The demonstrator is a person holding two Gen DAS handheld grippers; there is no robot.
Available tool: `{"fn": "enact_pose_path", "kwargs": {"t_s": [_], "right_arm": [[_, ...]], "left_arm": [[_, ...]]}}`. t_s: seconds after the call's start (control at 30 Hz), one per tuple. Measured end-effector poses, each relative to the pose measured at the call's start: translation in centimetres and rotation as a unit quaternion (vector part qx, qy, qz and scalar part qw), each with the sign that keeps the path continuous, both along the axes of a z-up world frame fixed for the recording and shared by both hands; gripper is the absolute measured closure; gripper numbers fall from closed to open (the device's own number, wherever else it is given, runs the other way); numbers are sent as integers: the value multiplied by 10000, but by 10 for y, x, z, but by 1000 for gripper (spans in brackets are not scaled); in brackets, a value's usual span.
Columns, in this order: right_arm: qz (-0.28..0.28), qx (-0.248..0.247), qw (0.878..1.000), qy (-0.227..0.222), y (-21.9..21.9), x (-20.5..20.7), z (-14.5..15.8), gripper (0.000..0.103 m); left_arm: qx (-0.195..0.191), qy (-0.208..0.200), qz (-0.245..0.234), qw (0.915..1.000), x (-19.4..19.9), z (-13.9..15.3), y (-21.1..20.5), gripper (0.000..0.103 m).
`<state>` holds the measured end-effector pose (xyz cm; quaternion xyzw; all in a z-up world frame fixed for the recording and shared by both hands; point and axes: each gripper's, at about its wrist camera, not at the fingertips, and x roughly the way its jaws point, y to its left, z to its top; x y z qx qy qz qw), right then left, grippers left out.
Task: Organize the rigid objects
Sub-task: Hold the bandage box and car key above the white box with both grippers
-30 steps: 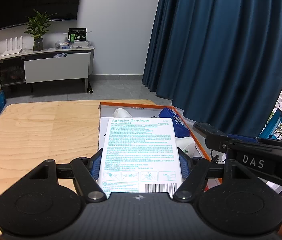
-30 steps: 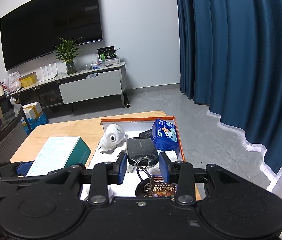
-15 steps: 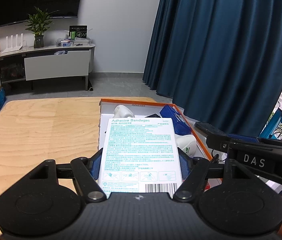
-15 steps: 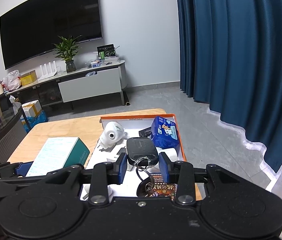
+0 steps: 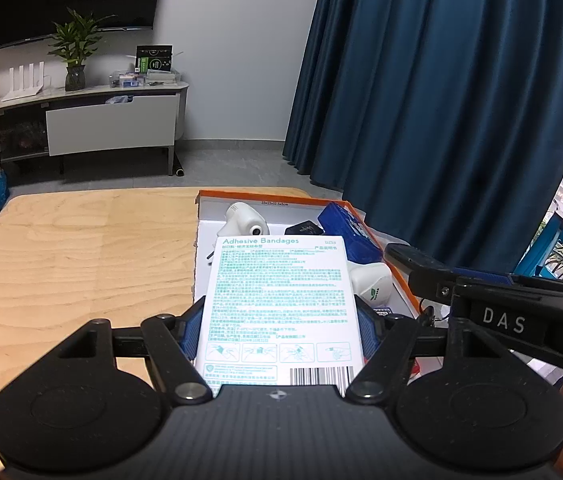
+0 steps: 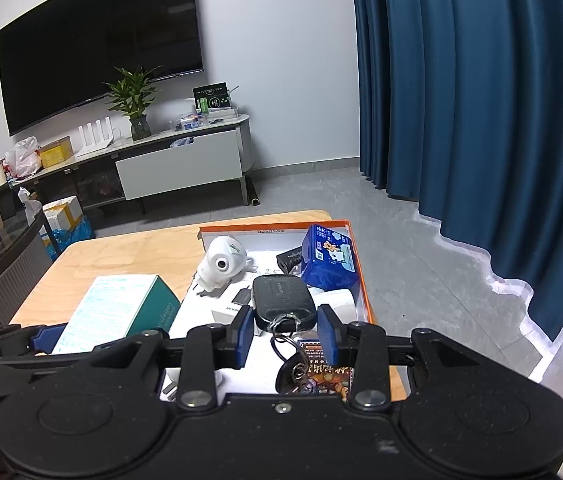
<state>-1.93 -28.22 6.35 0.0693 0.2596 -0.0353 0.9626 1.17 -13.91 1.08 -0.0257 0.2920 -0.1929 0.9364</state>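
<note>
We note an orange-rimmed tray [image 6: 364,292] on the bench [image 5: 73,264] holding a white camera [image 6: 221,266], blue packet [image 6: 331,258] and white tub [image 5: 371,282]. Our left hand-held gripper [image 5: 277,330] clamps the bandage box [image 5: 279,308] above the tray; our right hand-held gripper [image 6: 285,332] grips a black key fob [image 6: 281,298] over it.

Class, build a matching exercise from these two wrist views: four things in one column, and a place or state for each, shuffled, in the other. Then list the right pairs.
Column one:
1. bandage box
2. black key fob
3. blue packet
4. white camera

Column two:
A. at the far left of the orange box
B. clamped in the left gripper
C. against the orange box's right wall
D. held in the right gripper

Pairs: 1-B, 2-D, 3-C, 4-A
</note>
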Motion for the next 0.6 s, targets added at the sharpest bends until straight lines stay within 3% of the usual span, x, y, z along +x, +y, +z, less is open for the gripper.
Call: {"fn": "enact_pose_path", "kwargs": {"t_s": [0.6], "right_arm": [[-20,57,10000,53,-3,3,-4,60]], "left_arm": [[7,58,-59,10000,5,-5,-1,31]]}}
